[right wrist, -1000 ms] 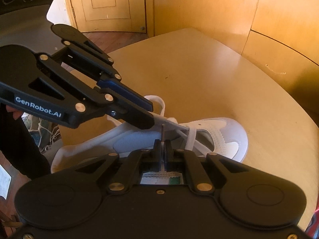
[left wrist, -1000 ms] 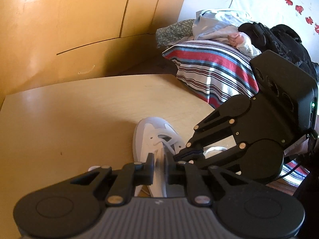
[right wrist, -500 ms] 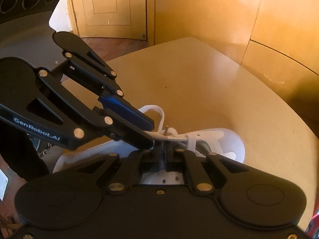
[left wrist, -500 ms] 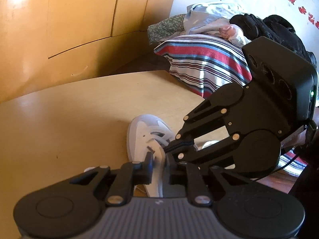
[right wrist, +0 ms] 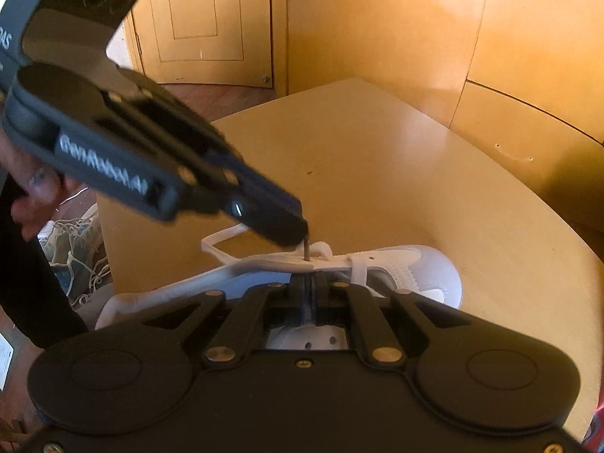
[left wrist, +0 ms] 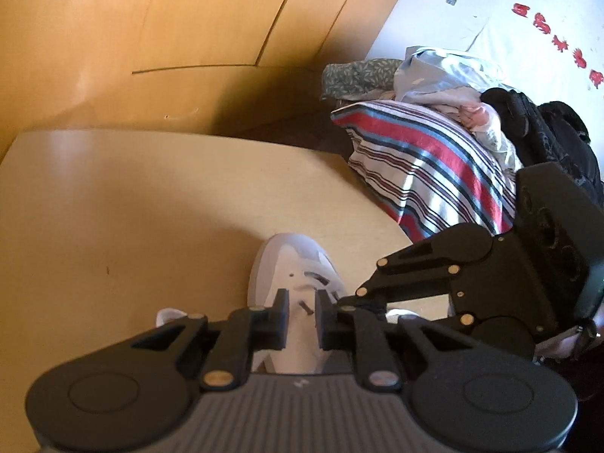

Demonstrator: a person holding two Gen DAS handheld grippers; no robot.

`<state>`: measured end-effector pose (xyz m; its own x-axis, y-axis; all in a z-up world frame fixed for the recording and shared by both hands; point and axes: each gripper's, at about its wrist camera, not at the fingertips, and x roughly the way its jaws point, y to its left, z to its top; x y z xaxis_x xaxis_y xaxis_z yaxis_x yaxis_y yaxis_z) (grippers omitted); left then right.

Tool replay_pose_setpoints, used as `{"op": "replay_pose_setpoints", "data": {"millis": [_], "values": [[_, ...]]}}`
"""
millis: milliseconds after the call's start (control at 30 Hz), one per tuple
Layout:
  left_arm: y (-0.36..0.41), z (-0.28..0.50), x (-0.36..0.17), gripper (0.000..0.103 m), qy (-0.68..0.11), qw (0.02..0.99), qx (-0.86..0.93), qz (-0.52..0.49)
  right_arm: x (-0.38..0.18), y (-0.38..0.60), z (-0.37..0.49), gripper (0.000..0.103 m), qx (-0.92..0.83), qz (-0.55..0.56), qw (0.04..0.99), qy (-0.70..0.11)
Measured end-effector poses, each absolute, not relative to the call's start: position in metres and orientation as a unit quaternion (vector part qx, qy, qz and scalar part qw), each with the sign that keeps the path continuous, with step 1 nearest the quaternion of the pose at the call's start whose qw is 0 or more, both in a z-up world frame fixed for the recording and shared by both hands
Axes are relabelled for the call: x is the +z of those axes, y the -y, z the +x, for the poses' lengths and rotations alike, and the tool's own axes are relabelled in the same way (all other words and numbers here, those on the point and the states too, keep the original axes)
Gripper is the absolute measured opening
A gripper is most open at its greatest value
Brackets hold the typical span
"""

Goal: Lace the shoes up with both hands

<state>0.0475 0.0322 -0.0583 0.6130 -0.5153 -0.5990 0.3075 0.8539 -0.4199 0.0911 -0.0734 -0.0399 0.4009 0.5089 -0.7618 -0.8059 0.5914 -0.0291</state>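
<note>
I count one white shoe (right wrist: 400, 264) on one counter (right wrist: 377, 173), one white lace (right wrist: 226, 239), and my two claws: left claw (right wrist: 302, 236) and right claw (right wrist: 310, 287).

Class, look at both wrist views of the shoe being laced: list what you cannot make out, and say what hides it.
- Shoe heel, left view: hidden behind the left gripper.
- Lace tip, right view: too thin and blurred to tell whether it is through the eyelet.
- Right gripper grip: hidden under the shoe's flap.
</note>
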Motion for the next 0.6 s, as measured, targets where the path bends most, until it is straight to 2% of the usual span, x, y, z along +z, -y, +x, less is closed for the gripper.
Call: {"op": "replay_pose_setpoints", "data": {"millis": [267,333,400,433,467,533,600], "values": [[-0.044,0.056,-0.078,0.013,-0.387,0.862,-0.23,-0.234,-0.044,0.072,0.091,0.004,0.404,-0.198,0.813,-0.369],[-0.045,0.057,-0.08,0.003,-0.386,0.855,-0.239,-0.25,-0.044,0.072,0.091,0.004,0.403,-0.199,0.814,-0.368],[-0.043,0.056,-0.079,0.003,-0.383,0.856,-0.241,-0.25,-0.044,0.072,0.09,0.004,0.403,-0.199,0.814,-0.367],[-0.042,0.054,-0.075,0.002,-0.378,0.862,-0.238,-0.241,-0.043,0.073,0.091,0.007,0.404,-0.197,0.814,-0.369],[-0.041,0.05,-0.067,0.002,-0.367,0.873,-0.234,-0.221,-0.042,0.073,0.091,0.022,0.403,-0.196,0.814,-0.37],[-0.042,0.046,-0.054,0.002,-0.345,0.891,-0.225,-0.191,-0.037,0.077,0.087,0.046,0.392,-0.199,0.819,-0.369],[-0.048,0.039,-0.035,0.002,-0.316,0.913,-0.208,-0.15,-0.031,0.081,0.08,0.048,0.384,-0.205,0.825,-0.359]]}}
